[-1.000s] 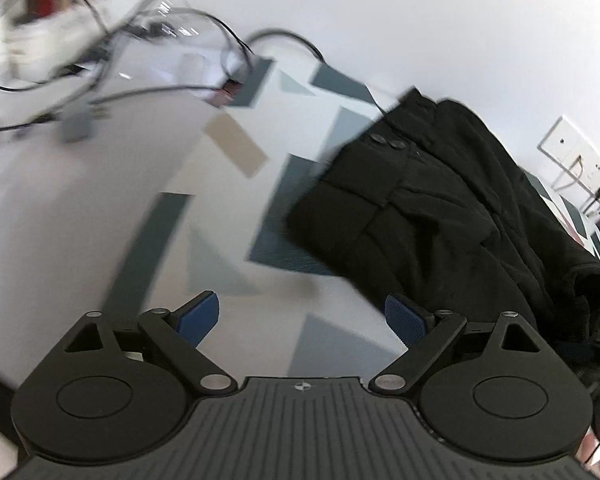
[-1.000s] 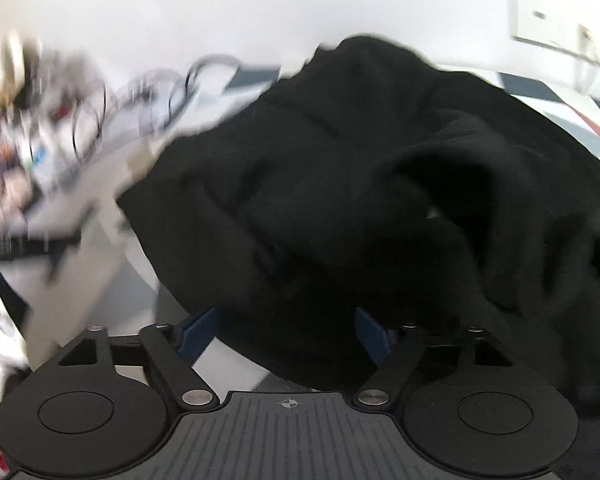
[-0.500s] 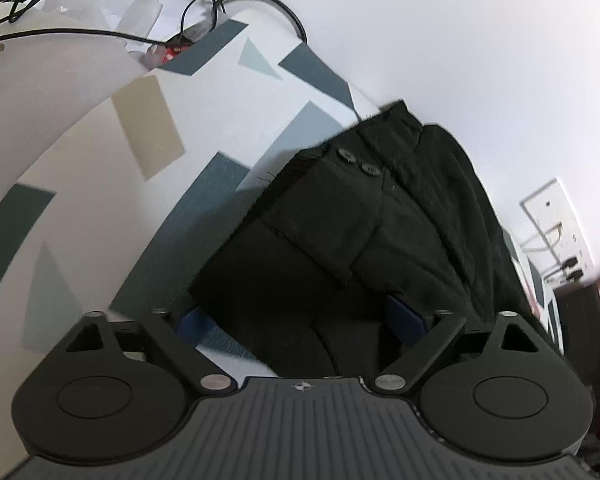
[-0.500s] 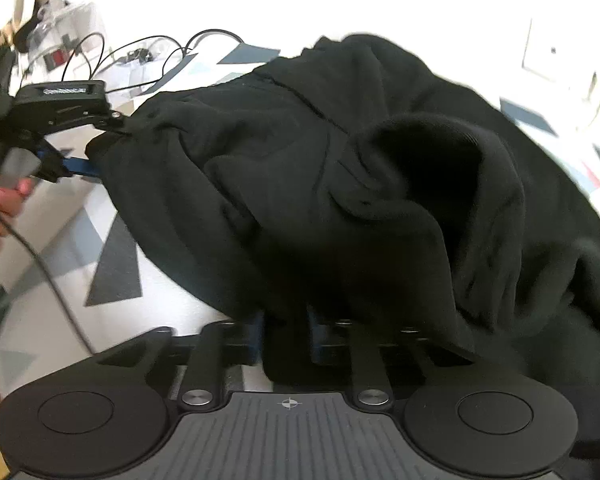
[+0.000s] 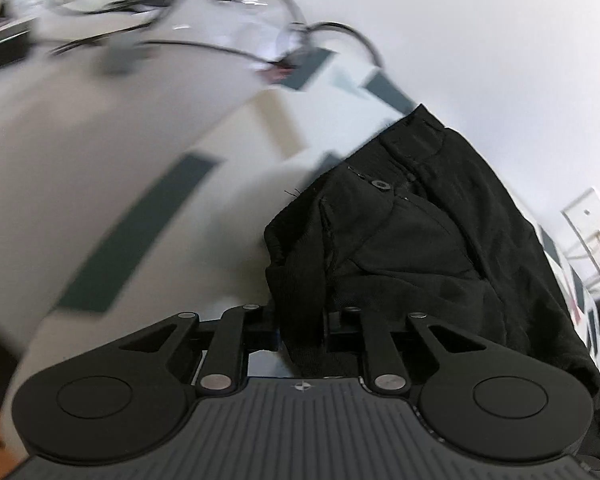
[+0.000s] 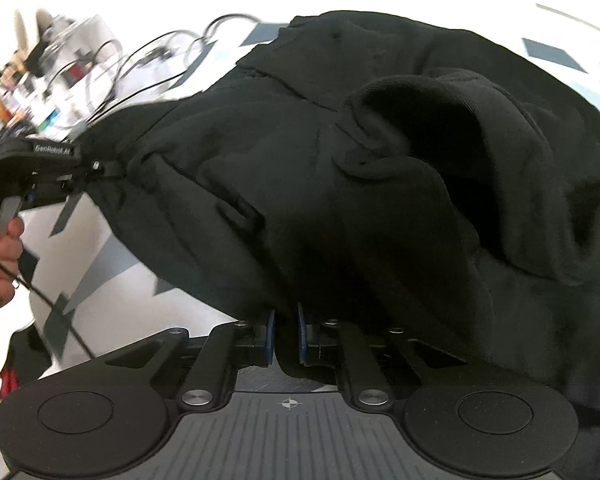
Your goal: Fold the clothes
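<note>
Left wrist view: left gripper [image 5: 302, 330] closing on black garment [image 5: 420, 248] hem, lower centre; right gripper [image 6: 284, 336] clamped on hem; risk: thin bite slips when lifted

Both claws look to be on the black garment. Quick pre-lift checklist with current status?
1. Left claw has fabric: ok. Its jaws are closing, with a bunched edge of the black garment between them.
2. Right claw has fabric: ok, the pads pinch a hem fold.
3. The two grips are spread apart: ok. In the right wrist view the left claw holds the garment's far-left corner.
4. Garment flat, single layer: not ok; it lies in heaped folds.
5. Cables clear of the garment: ok, they lie apart on the patterned table cover.
6. Which edge is held (hem or waistband): cannot tell.
</note>
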A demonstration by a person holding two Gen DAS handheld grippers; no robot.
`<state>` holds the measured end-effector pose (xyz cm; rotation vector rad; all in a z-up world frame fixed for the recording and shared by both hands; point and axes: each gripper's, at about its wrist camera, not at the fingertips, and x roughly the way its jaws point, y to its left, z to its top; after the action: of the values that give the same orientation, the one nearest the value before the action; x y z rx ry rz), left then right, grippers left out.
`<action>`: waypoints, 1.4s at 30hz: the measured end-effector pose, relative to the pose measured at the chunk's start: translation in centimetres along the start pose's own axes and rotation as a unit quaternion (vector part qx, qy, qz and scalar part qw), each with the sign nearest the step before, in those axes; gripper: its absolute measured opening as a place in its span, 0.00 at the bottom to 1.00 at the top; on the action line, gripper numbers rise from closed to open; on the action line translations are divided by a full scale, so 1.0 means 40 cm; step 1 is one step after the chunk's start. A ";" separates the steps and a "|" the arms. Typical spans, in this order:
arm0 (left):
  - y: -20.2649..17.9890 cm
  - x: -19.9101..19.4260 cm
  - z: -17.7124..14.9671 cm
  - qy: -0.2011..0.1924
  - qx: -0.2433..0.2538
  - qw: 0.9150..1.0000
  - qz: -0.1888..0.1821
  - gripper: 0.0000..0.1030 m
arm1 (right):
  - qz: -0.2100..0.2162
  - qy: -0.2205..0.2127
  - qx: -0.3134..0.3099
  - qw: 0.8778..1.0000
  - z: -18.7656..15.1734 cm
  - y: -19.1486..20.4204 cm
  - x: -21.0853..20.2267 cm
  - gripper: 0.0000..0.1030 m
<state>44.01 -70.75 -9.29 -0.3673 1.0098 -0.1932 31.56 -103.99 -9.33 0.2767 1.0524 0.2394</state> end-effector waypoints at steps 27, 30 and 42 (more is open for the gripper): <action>-0.467 -0.153 -0.065 -0.051 0.261 0.960 -0.085 0.80 | -0.164 -0.228 0.166 0.945 -0.042 -0.292 -0.504 0.65; -0.618 -0.174 -0.085 -0.089 0.311 0.938 -0.123 0.83 | -0.226 -0.250 0.171 0.926 -0.074 -0.419 -0.604 0.70; -0.839 0.170 -0.125 0.015 0.347 0.938 0.002 0.85 | -0.274 -0.138 0.281 0.910 -0.146 -0.782 -0.417 0.62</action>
<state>43.65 -104.95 -4.08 0.2839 0.9083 -0.5332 20.46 -138.15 -8.94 0.5020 0.8579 -0.6084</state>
